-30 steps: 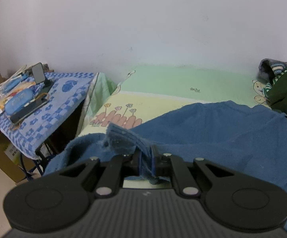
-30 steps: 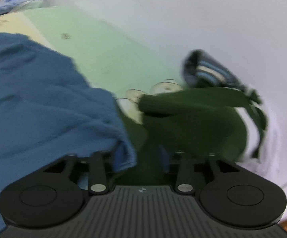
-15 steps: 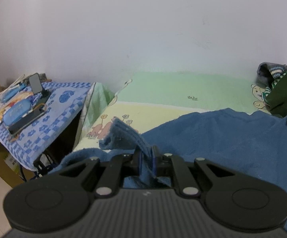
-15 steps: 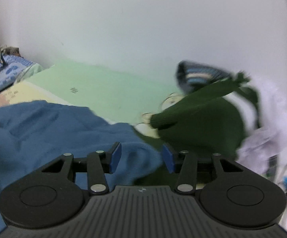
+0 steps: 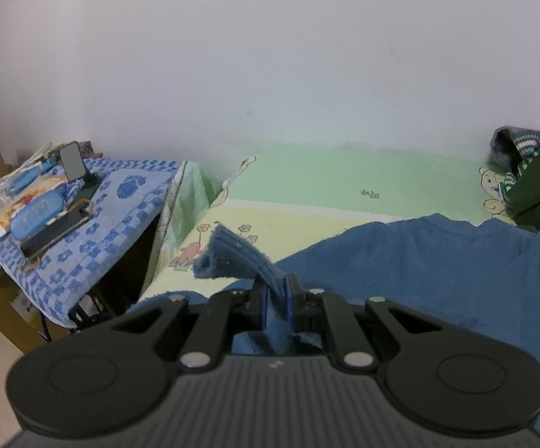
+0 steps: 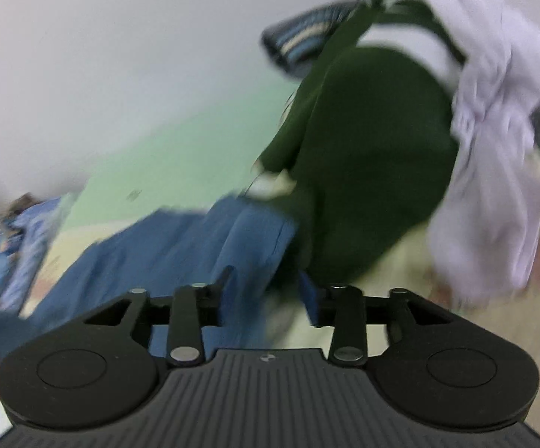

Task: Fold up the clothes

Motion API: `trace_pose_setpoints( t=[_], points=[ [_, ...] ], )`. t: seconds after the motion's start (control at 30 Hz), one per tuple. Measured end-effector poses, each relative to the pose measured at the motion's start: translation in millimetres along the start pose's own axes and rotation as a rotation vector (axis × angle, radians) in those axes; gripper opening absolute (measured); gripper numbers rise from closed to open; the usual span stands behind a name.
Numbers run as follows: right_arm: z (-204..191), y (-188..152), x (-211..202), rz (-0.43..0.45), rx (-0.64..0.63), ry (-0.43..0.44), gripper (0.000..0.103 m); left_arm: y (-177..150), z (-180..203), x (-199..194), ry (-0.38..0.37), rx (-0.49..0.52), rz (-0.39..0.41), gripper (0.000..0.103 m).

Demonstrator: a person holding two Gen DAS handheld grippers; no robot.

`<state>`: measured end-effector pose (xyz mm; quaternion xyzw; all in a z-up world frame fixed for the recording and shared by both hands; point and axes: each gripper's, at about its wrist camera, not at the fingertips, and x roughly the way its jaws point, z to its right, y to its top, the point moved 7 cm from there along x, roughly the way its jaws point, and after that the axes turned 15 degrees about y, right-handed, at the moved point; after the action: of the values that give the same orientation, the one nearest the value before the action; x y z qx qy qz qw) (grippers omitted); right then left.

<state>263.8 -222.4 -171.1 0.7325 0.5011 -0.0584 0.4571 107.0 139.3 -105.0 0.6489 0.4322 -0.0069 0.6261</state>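
Note:
A blue fleece garment lies spread over the bed. My left gripper is shut on its ribbed cuff, which sticks up and left from between the fingers. In the blurred right wrist view the same blue garment runs from the left to a corner that reaches in between the fingers. My right gripper is open, its blue pads apart, close to that corner and to a dark green garment.
The bed sheet is green and pale yellow with cartoon prints, against a white wall. A pile with the green garment, a striped piece and white cloth sits at the bed's right. A side table with blue checked cloth holds small items.
My left gripper kept its hold on the cuff and rose slightly. My right gripper let go of the blue edge, opened, then swung and tilted toward the pile of clothes.

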Motion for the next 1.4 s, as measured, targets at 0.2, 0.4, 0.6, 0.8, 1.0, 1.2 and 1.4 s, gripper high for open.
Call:
trace_pose_setpoints(
  t=[0.2, 0.4, 0.6, 0.8, 1.0, 1.2, 1.4],
  points=[
    [-1.3, -40.0, 8.2, -0.067, 0.04, 0.048, 0.026, 0.5, 12.1, -3.4, -0.02, 0.024, -0.004, 0.01],
    [-17.9, -35.4, -19.0, -0.021, -0.049, 0.013, 0.014, 2.7, 12.3, -13.2, -0.021, 0.019, 0.03, 0.01],
    [-21.5, -28.1, -12.1, -0.003, -0.145, -0.131, 0.03, -9.0, 20.8, -0.4, -0.03, 0.032, -0.023, 0.01],
    [-27.1, -1.0, -5.1, 0.098, -0.182, -0.191, 0.049, -14.4, 23.1, 9.2, -0.019, 0.021, -0.038, 0.009],
    [7.3, 7.4, 16.8, 0.065, -0.082, -0.243, 0.042, -19.4, 31.7, 22.5, 0.01, 0.064, -0.055, 0.009],
    [-29.3, -43.4, -67.3, 0.125, -0.249, -0.166, 0.041, -27.8, 29.8, 21.9, -0.009, 0.059, -0.059, 0.004],
    [-68.9, -138.7, -109.0, 0.077, -0.37, -0.178, 0.062, -27.3, 28.9, 24.3, -0.037, 0.066, -0.064, 0.003]
  ],
)
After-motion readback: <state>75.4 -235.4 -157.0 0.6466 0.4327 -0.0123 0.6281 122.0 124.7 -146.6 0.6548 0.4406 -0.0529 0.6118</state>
